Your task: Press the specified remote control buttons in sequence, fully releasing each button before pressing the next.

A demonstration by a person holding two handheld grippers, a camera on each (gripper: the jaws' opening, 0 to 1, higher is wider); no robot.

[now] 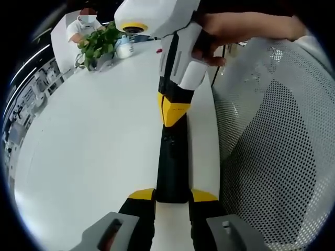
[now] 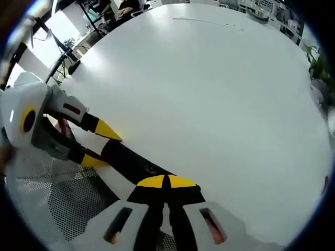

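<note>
Item: black remote [image 1: 171,157] on white table [image 1: 94,146]; we see left gripper [image 1: 172,196] clamping it, right gripper [image 2: 166,182] closed atop it.

the left gripper view looks along the edge of a white table [image 1: 94,151], down the length of a black remote [image 1: 171,162] held close between its own jaws, toward a plant [image 1: 97,44] at the far end. the right gripper view sits just above the same remote [image 2: 131,159] from its opposite end, facing back across the table [image 2: 209,89]. both views share the remote, the table and a mesh chair [image 1: 272,141], and each sees the other gripper.
</note>
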